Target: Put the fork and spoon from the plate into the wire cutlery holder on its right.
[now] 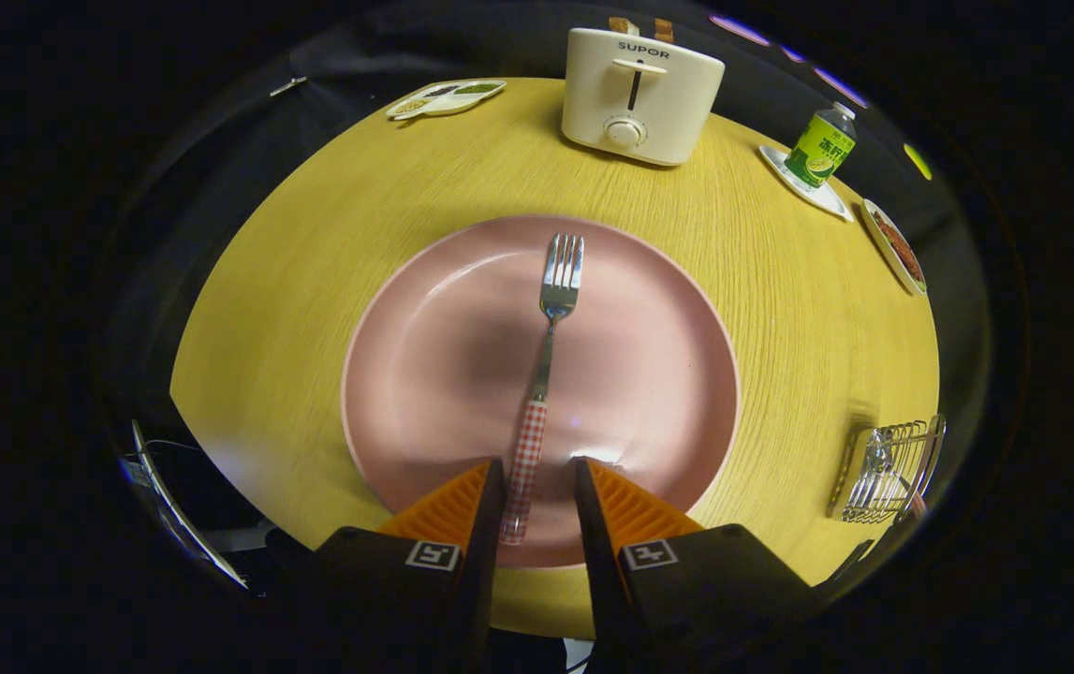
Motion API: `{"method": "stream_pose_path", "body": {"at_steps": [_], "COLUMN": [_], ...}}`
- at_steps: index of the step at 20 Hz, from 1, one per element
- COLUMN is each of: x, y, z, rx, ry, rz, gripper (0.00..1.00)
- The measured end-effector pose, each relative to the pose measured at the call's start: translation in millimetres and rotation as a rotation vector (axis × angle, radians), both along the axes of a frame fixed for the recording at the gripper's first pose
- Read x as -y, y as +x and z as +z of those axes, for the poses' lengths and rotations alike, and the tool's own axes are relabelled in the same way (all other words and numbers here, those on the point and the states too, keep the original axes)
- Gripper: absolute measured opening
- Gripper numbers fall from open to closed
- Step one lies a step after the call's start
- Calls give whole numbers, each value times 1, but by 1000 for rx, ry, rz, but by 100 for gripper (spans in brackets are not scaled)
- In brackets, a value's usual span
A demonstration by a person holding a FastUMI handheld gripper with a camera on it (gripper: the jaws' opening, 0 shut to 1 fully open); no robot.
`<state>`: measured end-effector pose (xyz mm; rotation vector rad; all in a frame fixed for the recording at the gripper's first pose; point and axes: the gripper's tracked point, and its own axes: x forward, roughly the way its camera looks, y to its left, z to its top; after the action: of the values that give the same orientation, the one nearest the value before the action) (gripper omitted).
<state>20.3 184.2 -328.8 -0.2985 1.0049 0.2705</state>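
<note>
Where checkered fork (546, 374) lies, tool (539, 477) astride

"SUPOR" on white toaster (641, 94); bottle (822, 145) label unreadable.

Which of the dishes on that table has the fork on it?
The big pink plate, just ahead of the open gripper; the fork lies across it.

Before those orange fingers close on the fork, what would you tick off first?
1. Fork lying flat on the pink plate: ok.
2. Checked handle between the gripper fingers: ok.
3. Fingers open, gap either side of the handle: ok, though it sits nearer the left finger.
4. Wire cutlery holder in sight to the right: ok.
5. Spoon already in the holder: cannot tell.
</note>
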Motion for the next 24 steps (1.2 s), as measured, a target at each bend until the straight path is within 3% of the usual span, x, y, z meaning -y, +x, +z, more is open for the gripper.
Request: {"method": "stream_pose_path", "body": {"at_steps": [5,10,19,24], "x": [-5,3,44,114], "y": [-6,-7,-32,-53], "z": [-2,-2,66,124], "rx": [-61,-171,-193,-187], "ry": [11,79,156,133], "rz": [72,87,121,124], "gripper": [24,10,10,10]}}
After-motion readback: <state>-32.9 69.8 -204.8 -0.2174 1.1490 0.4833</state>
